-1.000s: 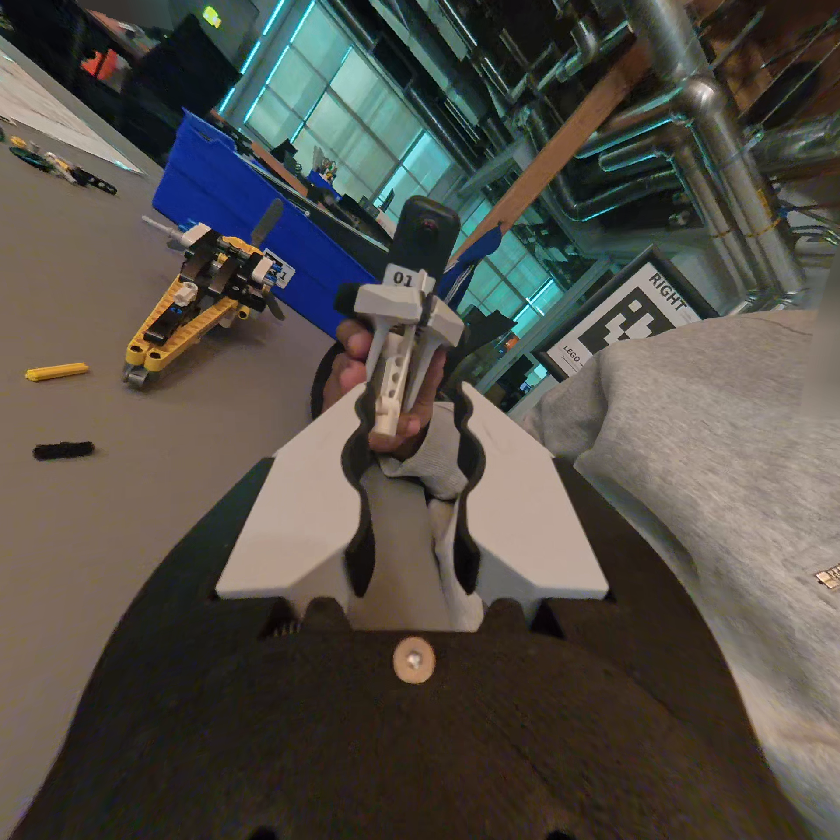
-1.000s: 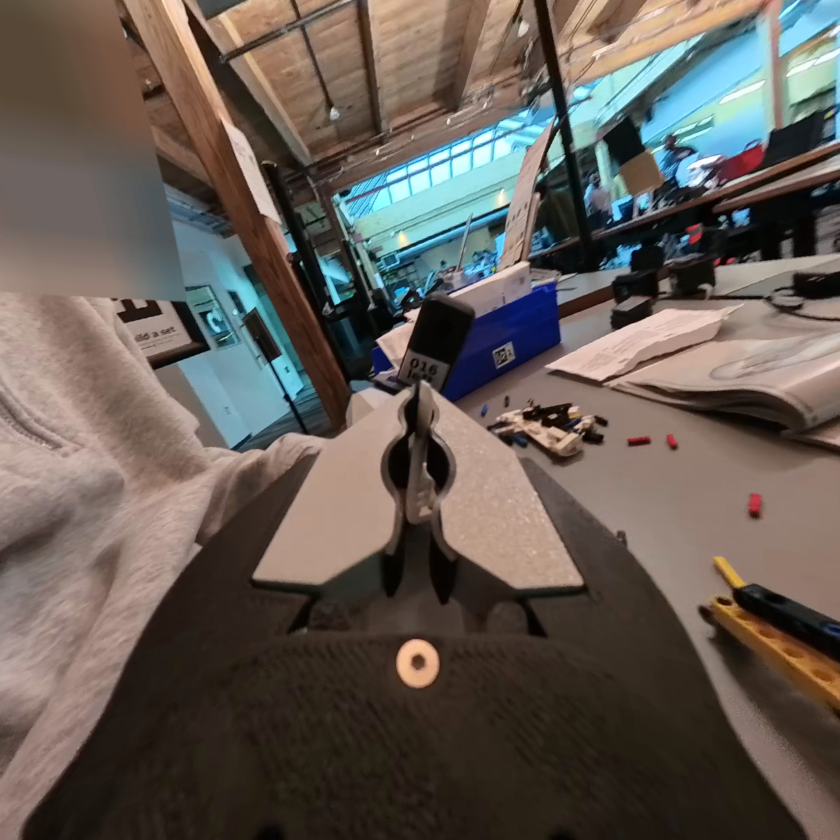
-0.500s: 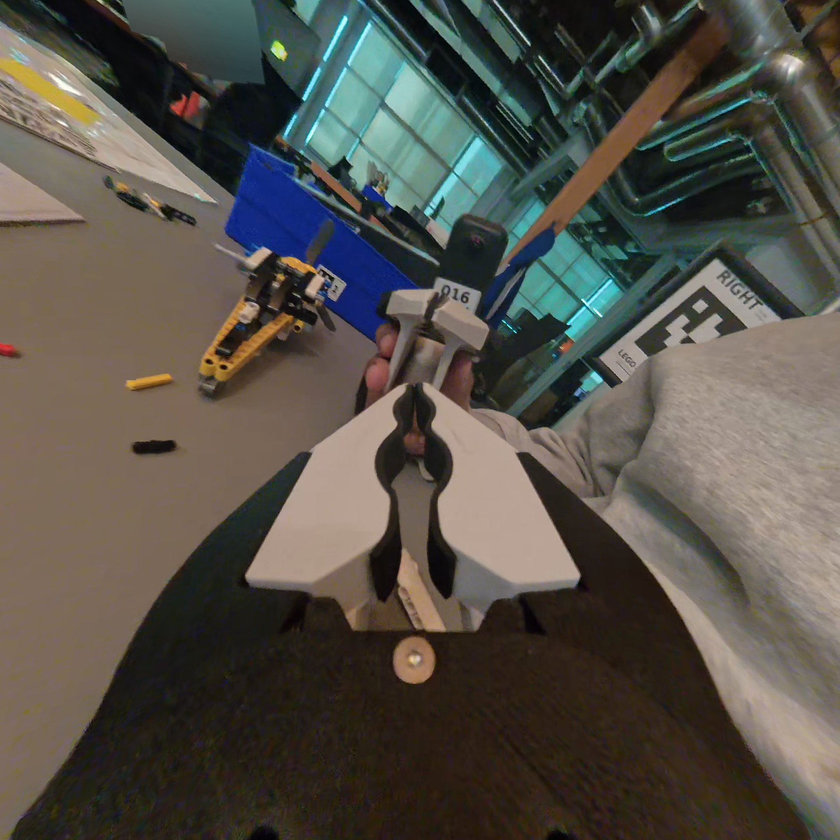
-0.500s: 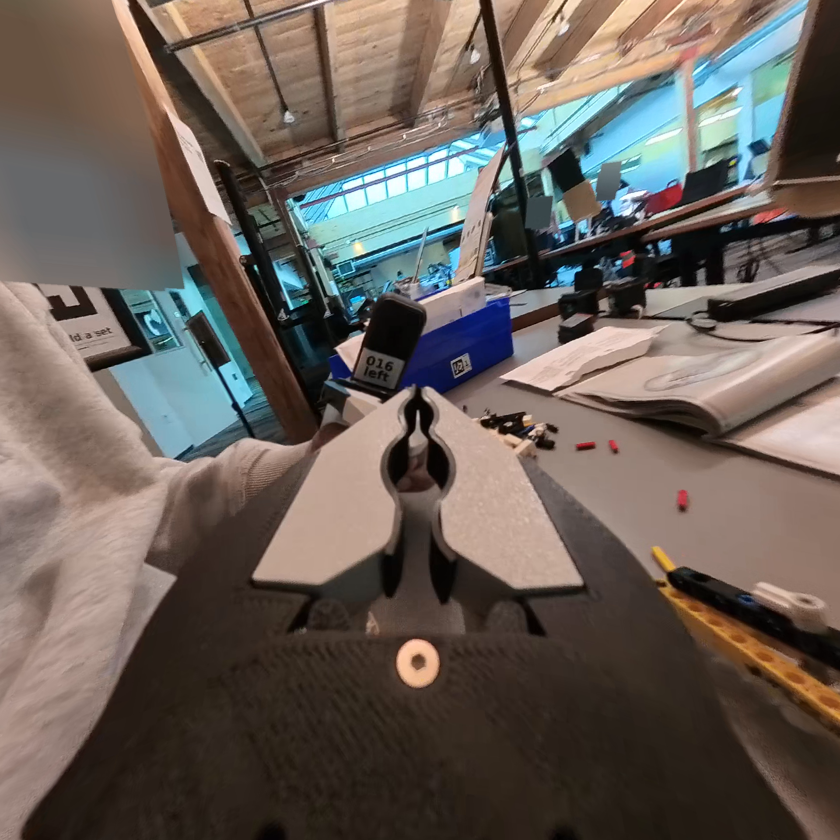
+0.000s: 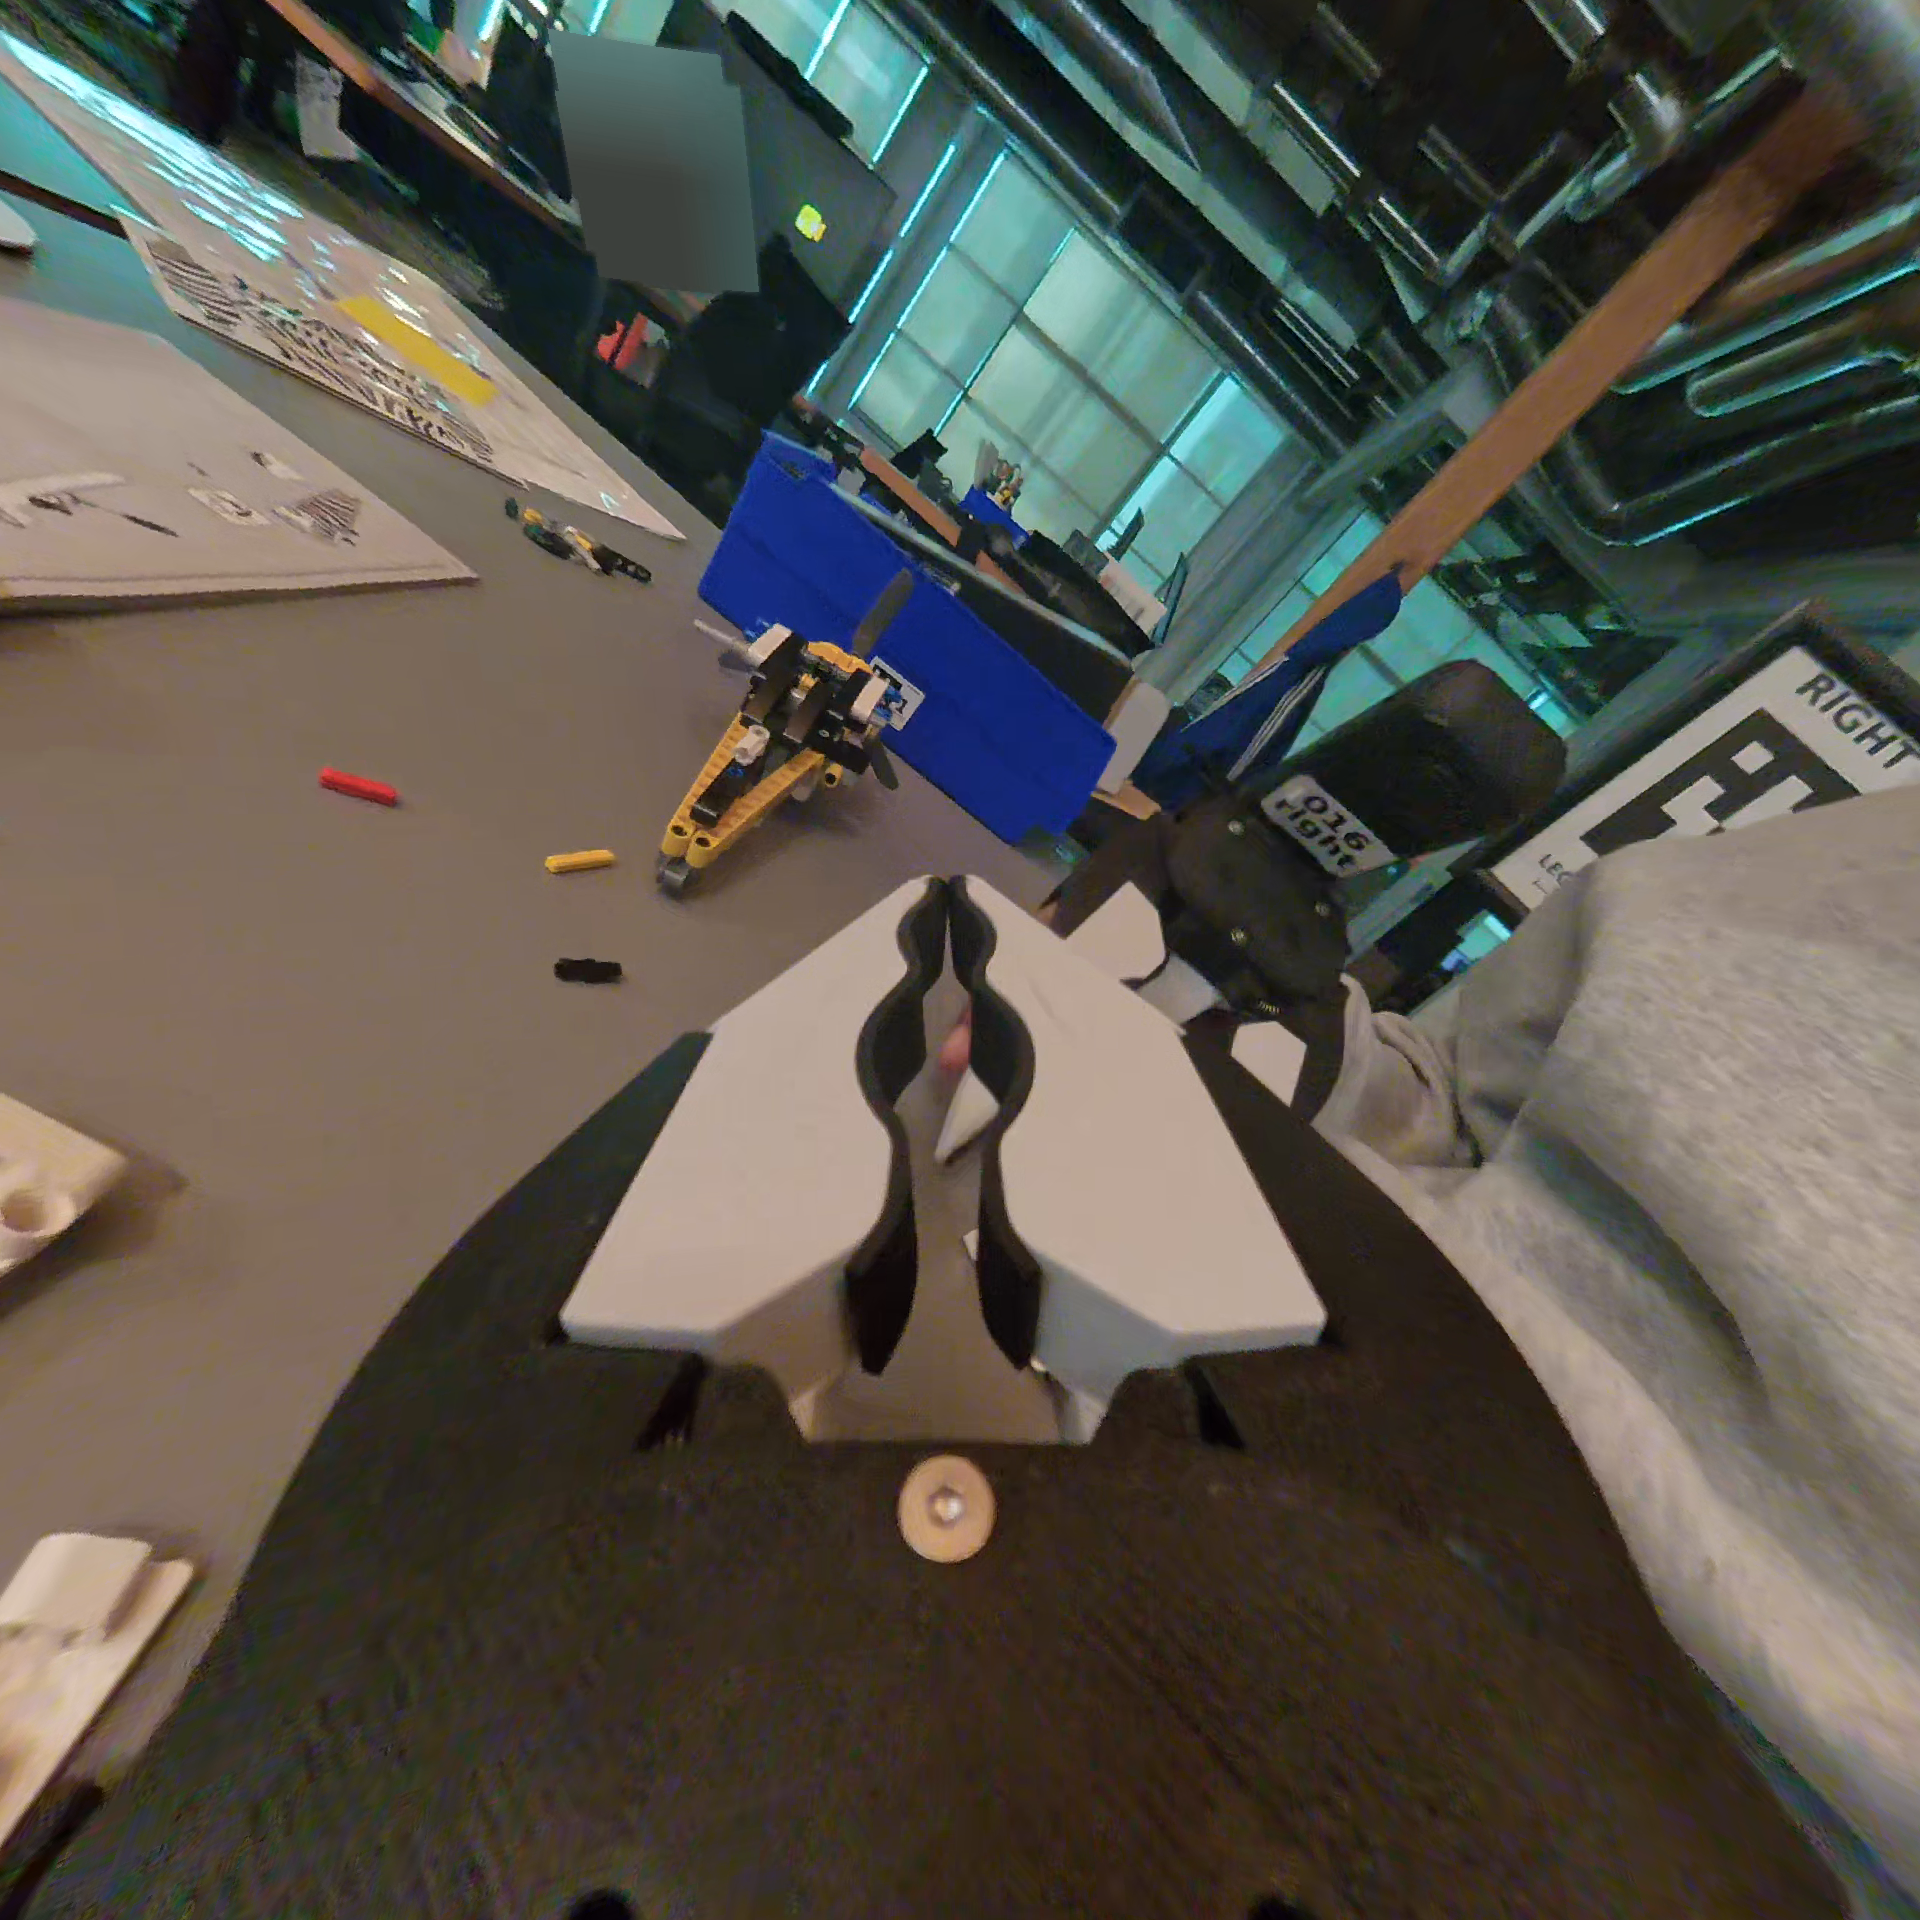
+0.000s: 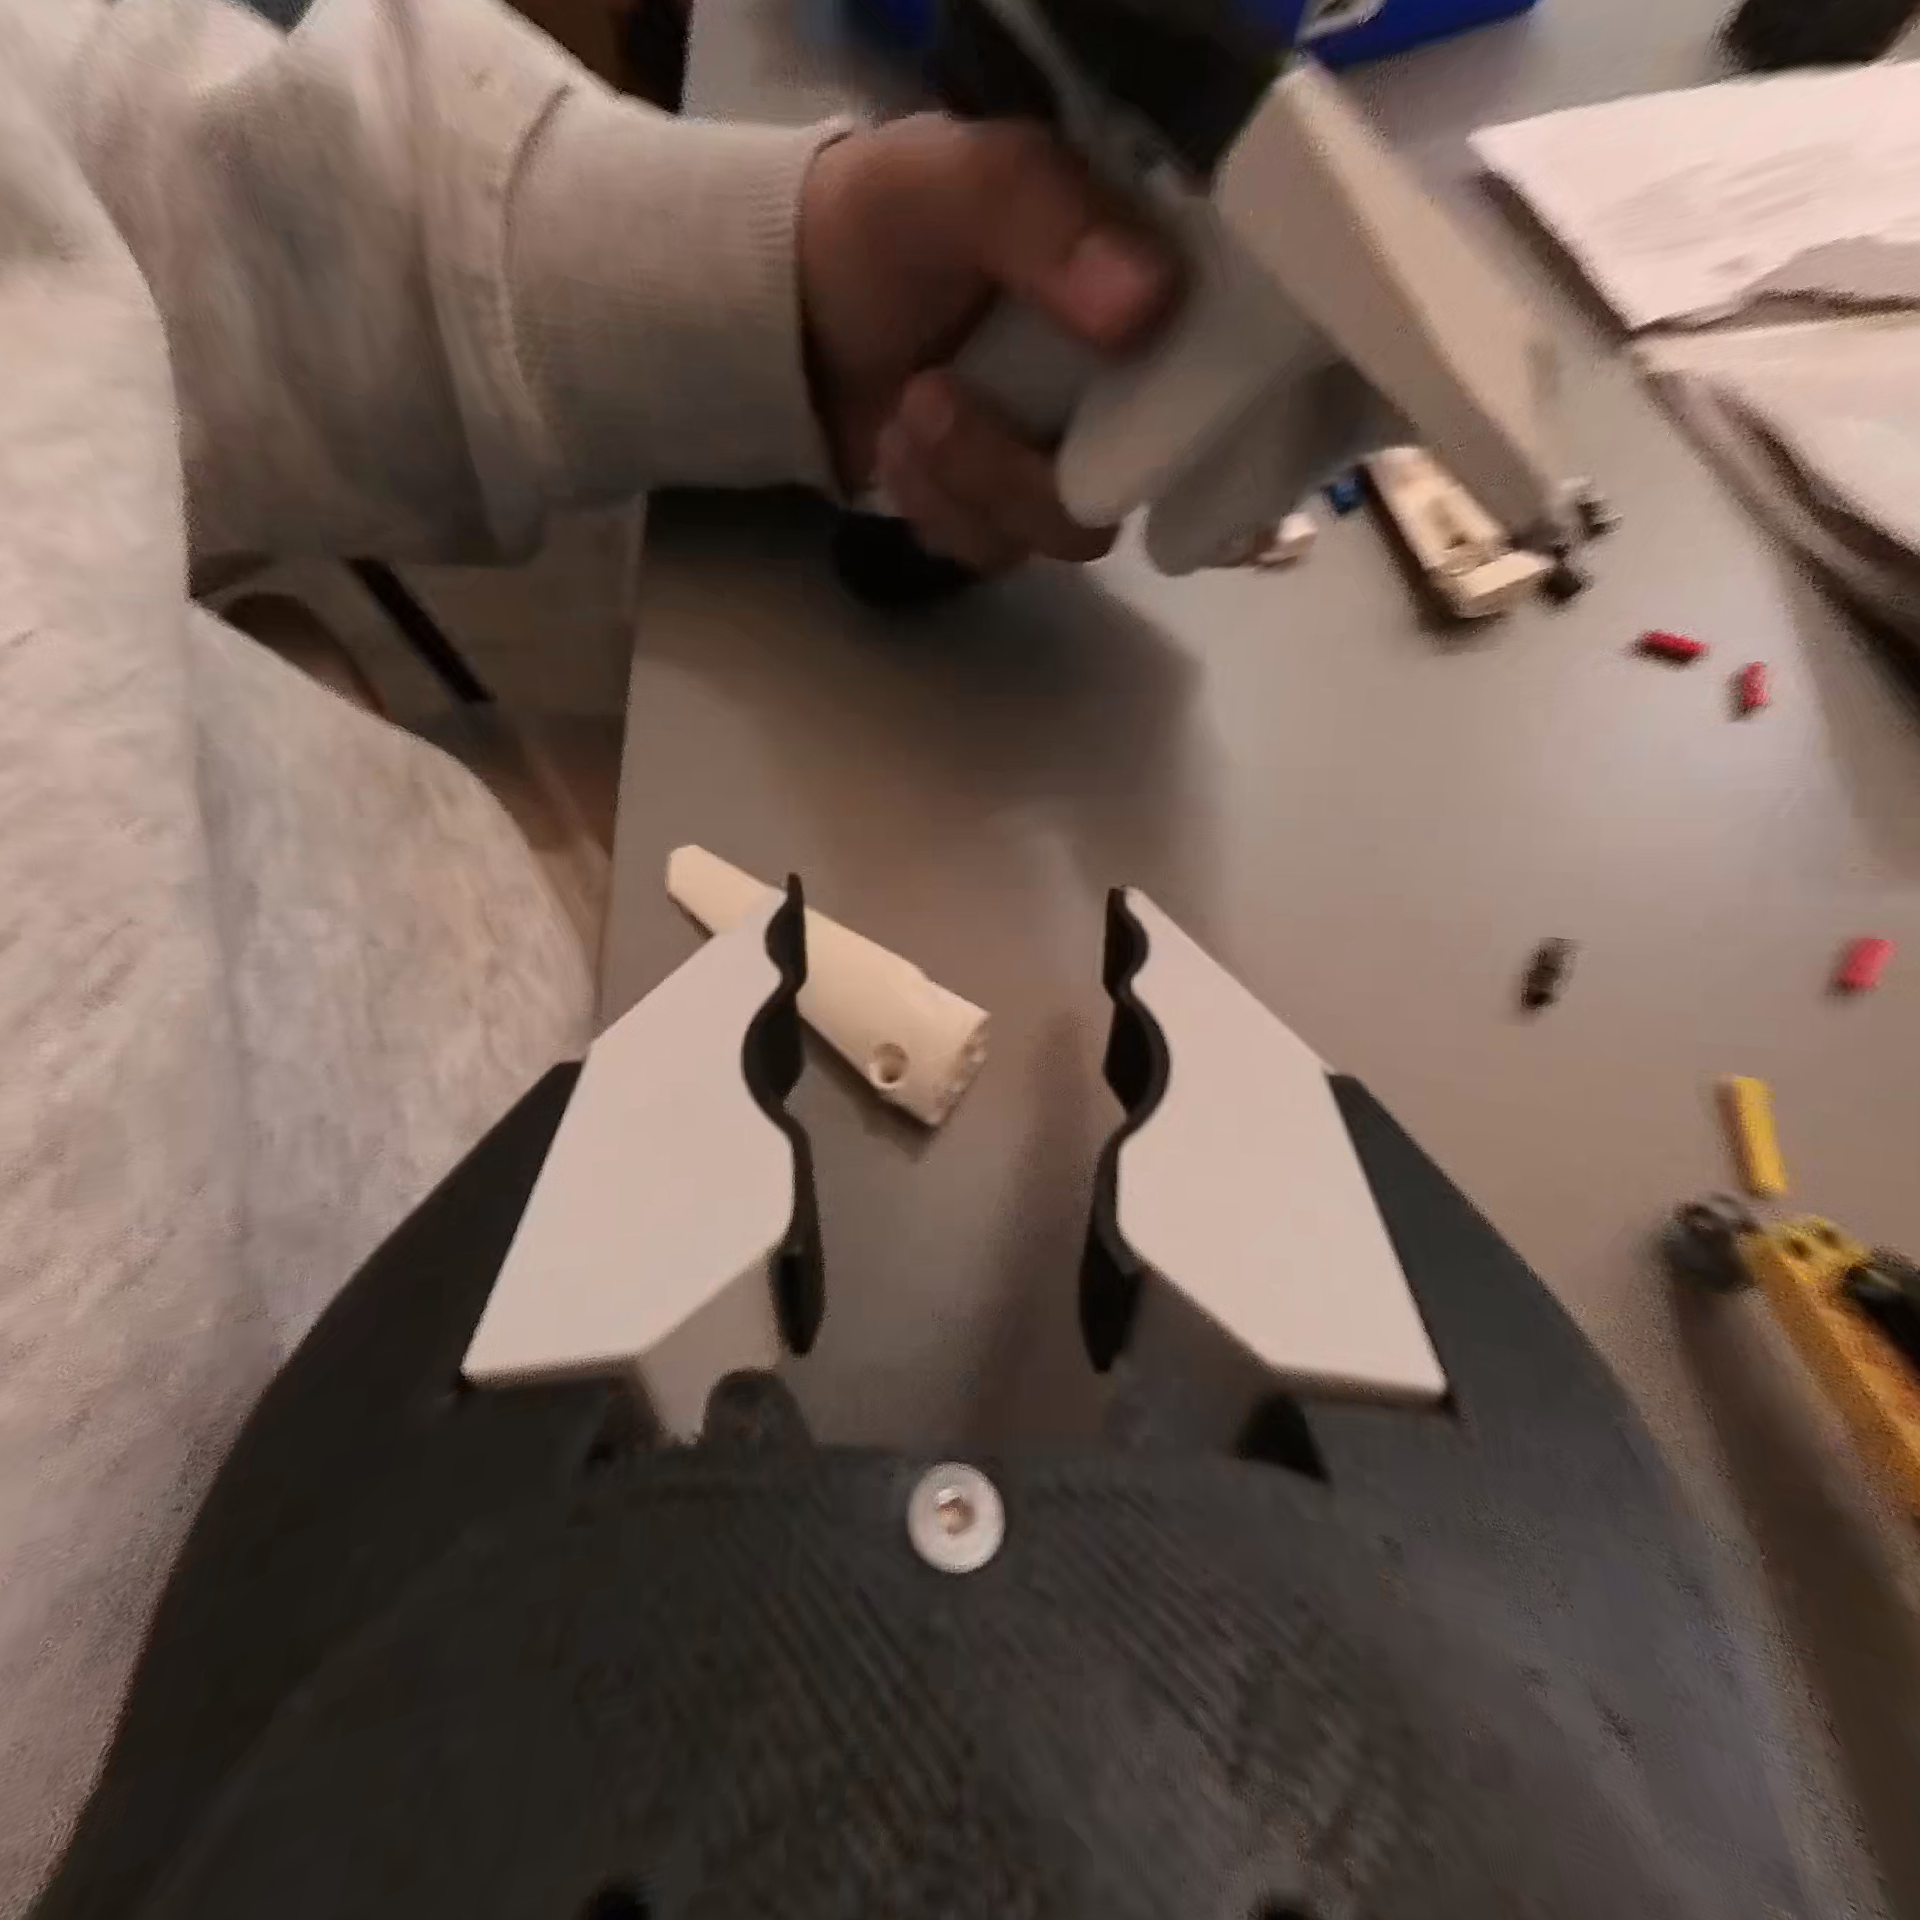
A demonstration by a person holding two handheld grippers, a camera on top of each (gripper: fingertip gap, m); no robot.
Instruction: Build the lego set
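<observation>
My right gripper is open and empty, low over the grey table. A cream-white long lego piece with a hole lies flat on the table, partly under its left finger. My left gripper is shut, with nothing visible between its tips. It also shows blurred in the right wrist view, held by a hand over a small white lego cluster. The yellow and black lego model sits ahead of it, and its tail shows in the right wrist view.
Loose pieces lie about: yellow, black and red, plus red ones in the right wrist view. A blue bin stands behind the model. Booklets lie far left. The table edge and a grey sleeve are at left.
My right gripper has opened and tipped down toward the table; the white piece it held now lies there. My left gripper closed and swung away from the right one.
</observation>
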